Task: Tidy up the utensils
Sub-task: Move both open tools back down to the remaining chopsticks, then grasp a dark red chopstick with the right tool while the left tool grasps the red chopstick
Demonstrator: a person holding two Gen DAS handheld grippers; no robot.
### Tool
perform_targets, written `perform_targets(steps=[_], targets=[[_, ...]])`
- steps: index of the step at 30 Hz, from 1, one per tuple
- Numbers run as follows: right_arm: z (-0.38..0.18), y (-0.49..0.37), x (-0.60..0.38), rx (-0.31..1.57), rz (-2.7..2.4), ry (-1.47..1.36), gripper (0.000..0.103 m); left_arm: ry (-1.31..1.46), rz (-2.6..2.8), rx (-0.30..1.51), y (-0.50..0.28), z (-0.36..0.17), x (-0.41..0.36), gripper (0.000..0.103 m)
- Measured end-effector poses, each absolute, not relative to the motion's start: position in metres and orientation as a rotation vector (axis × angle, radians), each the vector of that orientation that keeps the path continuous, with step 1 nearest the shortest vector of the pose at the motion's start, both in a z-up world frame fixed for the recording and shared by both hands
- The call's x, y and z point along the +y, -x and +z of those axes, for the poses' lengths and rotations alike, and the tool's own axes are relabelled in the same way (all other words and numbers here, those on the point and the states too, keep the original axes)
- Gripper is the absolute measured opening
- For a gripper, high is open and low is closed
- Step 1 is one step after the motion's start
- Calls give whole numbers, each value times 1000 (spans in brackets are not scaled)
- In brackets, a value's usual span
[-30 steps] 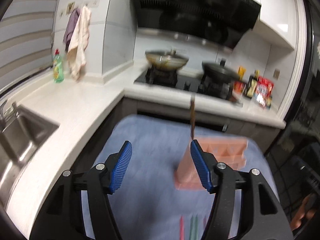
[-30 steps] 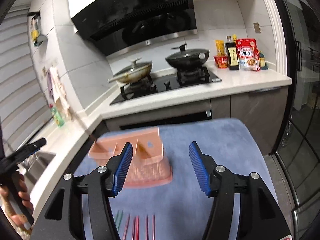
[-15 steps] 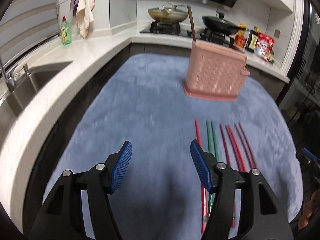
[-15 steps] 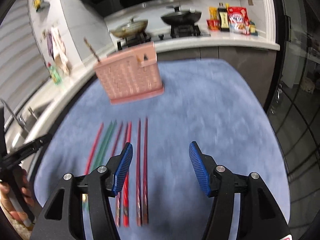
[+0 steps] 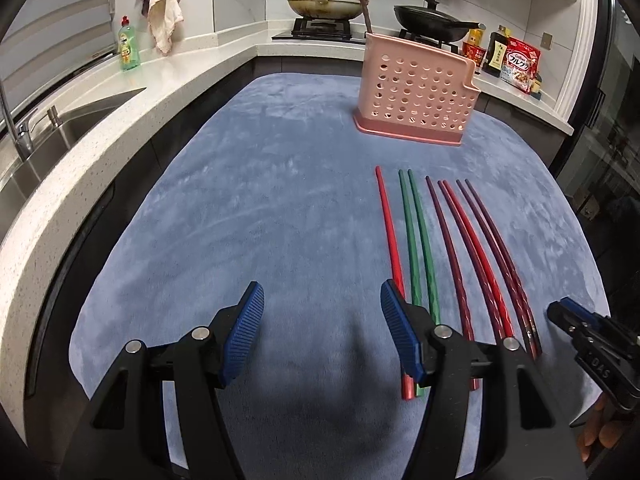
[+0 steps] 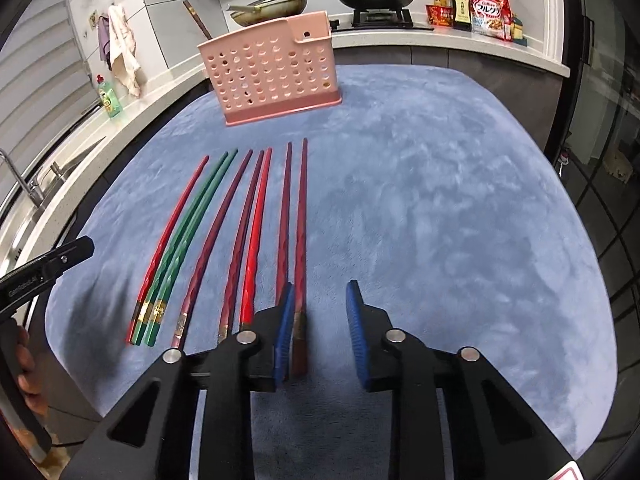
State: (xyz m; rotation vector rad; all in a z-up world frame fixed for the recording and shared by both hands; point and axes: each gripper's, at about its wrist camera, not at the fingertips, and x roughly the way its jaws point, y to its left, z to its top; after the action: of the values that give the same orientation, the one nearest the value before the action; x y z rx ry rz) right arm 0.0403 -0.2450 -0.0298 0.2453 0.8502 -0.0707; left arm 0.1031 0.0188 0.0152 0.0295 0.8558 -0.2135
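A pink perforated utensil holder (image 5: 416, 88) (image 6: 276, 68) stands at the far side of a blue mat (image 5: 280, 200), with one brown stick (image 6: 196, 16) leaning in it. Several red, green and dark red chopsticks (image 5: 440, 240) lie side by side in front of it. My left gripper (image 5: 320, 300) hovers open over bare mat, its right finger above the leftmost red chopstick's end. My right gripper (image 6: 320, 292) is closing. The rightmost dark red chopstick (image 6: 302, 220) lies between its jaws against the left pad, with the right pad still clear of it.
A white counter wraps the left and far sides, with a sink (image 5: 60, 132), a green soap bottle (image 5: 129, 46) and a stove with two pans (image 5: 324, 0). Packets and bottles (image 6: 480, 8) stand at the far right. The mat drops off at its right edge.
Both grippers have dropped and tipped down toward the mat, so the chopstick row came into view near the fingers. The right jaws have narrowed around the rightmost chopstick.
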Motion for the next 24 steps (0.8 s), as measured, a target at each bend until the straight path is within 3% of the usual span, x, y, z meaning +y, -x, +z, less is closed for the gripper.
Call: perform_targets(steps=[24], targets=[[-55,-37,-235,887,-51,-248,14,-40,-231,906,-93,-1,12,58]])
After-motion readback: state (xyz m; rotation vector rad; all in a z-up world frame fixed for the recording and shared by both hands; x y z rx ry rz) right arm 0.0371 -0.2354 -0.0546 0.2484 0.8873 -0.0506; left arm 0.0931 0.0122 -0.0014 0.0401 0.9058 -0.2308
